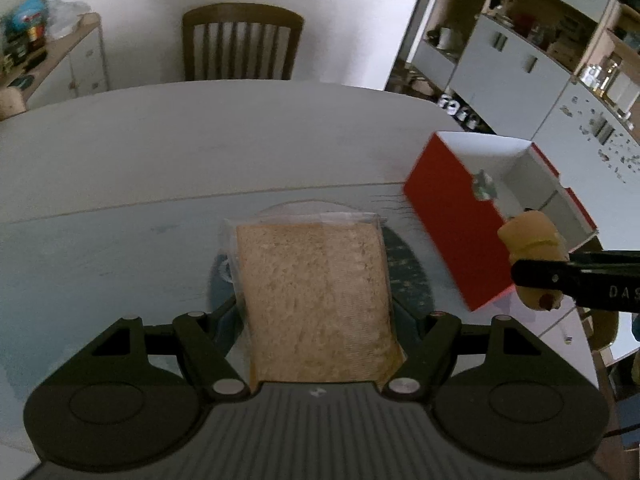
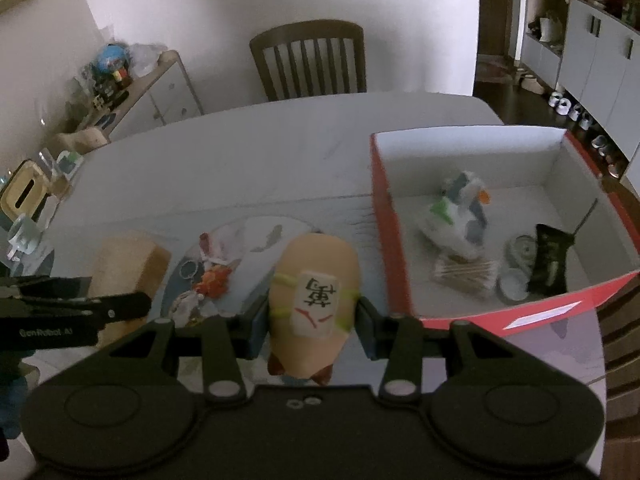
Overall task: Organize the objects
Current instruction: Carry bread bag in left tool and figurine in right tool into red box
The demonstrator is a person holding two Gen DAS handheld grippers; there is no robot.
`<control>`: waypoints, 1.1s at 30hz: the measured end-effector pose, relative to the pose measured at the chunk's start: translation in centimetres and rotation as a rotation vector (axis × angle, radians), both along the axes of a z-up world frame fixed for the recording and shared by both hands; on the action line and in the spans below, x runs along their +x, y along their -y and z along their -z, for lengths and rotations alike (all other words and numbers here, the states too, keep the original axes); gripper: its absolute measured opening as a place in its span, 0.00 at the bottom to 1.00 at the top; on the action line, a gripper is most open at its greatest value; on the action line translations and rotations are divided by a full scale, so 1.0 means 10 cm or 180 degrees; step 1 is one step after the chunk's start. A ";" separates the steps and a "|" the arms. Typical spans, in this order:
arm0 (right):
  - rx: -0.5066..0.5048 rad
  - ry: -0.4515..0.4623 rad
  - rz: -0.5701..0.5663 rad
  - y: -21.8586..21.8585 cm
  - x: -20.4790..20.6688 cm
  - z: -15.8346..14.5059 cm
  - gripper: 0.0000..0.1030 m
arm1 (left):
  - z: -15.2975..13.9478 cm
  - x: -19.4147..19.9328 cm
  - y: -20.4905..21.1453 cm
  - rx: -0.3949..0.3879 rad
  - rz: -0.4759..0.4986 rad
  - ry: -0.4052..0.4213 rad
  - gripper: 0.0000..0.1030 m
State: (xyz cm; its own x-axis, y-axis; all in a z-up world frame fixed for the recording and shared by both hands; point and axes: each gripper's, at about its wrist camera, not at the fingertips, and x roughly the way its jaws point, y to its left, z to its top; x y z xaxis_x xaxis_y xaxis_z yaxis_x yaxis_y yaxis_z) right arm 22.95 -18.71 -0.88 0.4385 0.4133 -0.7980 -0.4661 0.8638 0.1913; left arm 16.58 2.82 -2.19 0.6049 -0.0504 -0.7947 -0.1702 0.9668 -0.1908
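A: Left gripper [image 1: 316, 312]?
B: Jaws clamped on the wrapped bread slice [image 1: 316, 300] — above the table [image 1: 160, 152].
A: Right gripper [image 2: 312, 316]?
B: Clamped on 1 tan figurine [image 2: 314, 300] — just left of the red box [image 2: 390, 240].

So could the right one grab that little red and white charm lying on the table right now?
Probably not yet. The right hand-held gripper is already shut on a tan plush toy, so its fingers are full. The charm itself lies uncovered on the table, just left of the toy.
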 end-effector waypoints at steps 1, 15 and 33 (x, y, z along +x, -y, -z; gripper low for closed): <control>0.0004 0.0006 0.0009 0.06 0.02 -0.01 0.43 | -0.01 0.03 0.05 -0.0004 0.0017 0.0000 0.73; 0.0068 0.0119 0.0203 0.90 0.38 -0.10 0.43 | -0.14 0.49 0.97 0.0055 0.0319 0.0098 0.73; 0.0052 0.0326 0.0341 1.62 1.16 -0.12 0.43 | -0.18 1.34 2.02 0.0247 0.0653 0.0155 0.73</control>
State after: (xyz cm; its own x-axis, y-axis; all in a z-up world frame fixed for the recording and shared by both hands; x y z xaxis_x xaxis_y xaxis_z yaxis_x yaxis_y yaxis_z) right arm 34.54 -34.95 0.36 0.5596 0.3722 -0.7405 -0.3891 0.9069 0.1618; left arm 29.97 -17.36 -0.38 0.6261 -0.1162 -0.7711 0.0392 0.9923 -0.1177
